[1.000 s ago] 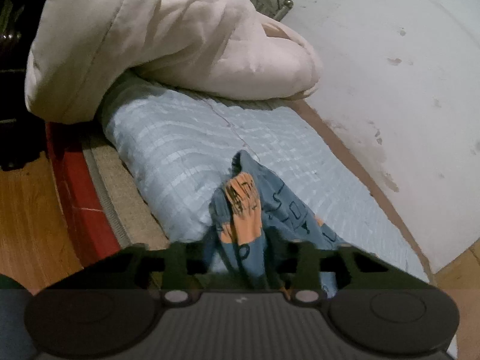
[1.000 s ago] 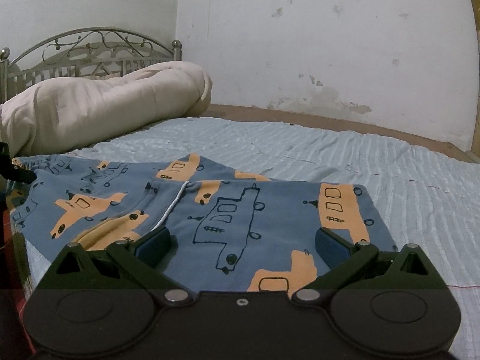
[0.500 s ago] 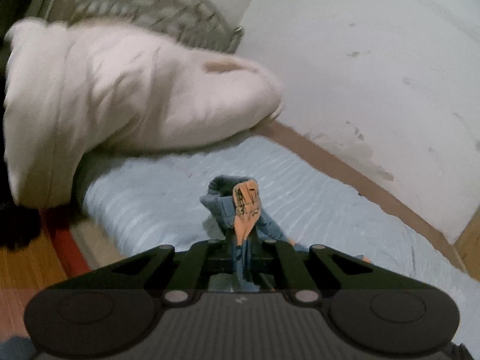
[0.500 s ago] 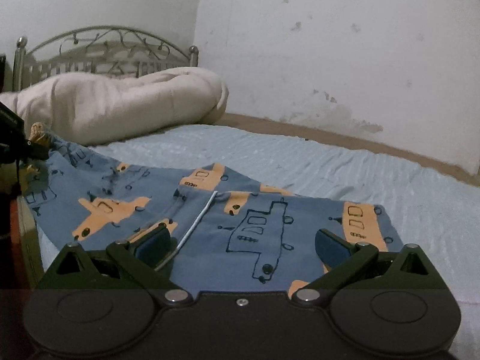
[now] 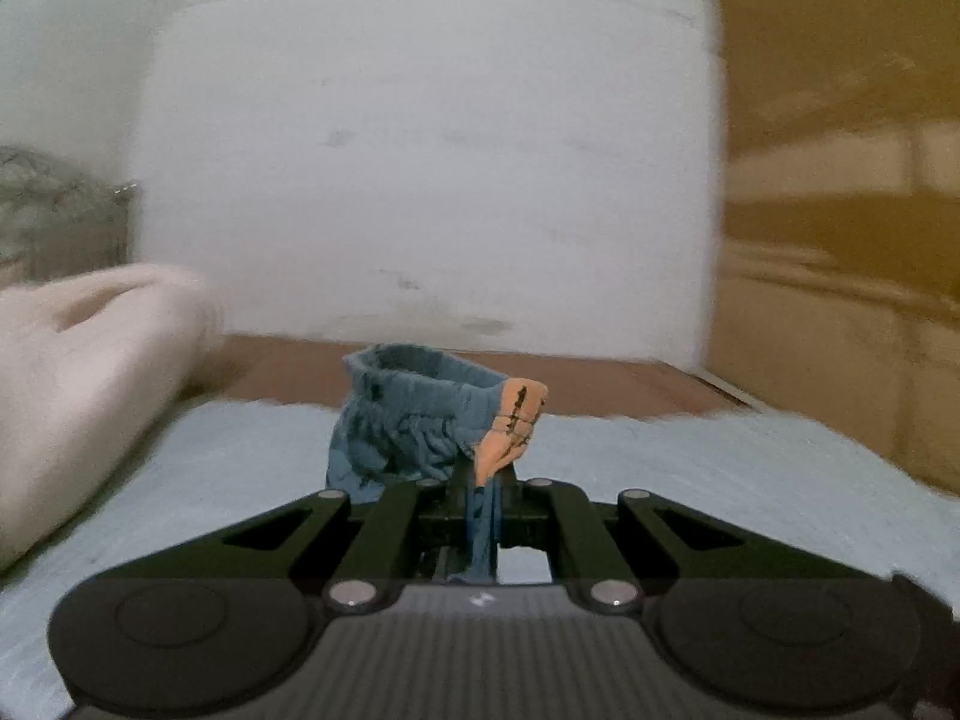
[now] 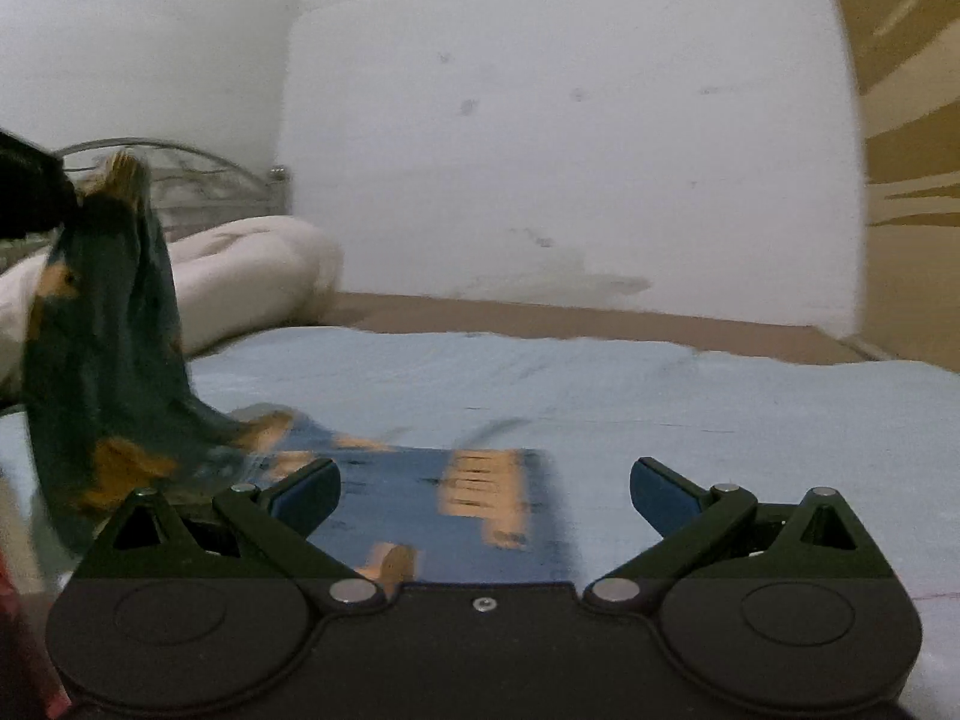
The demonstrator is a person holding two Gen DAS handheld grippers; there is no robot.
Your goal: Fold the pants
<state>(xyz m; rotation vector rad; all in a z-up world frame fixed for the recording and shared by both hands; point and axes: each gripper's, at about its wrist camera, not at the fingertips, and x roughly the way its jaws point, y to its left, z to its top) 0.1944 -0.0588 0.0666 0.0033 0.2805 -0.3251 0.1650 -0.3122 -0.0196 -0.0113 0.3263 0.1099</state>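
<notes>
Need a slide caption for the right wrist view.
Open right gripper hovers over pants while left gripper lifts one end.

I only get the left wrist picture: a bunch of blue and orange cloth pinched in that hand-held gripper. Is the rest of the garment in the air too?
Observer: No. In the right wrist view one part of the pants lies flat on the light blue bedsheet; only the left part hangs lifted.
Operator: Is the other hand-held gripper helping?
Observer: The right hand-held gripper is open, holding nothing, above the flat part.
Operator: Where is mine?
Observer: The left hand-held gripper is at that view's far left, raised above the bed.
</notes>
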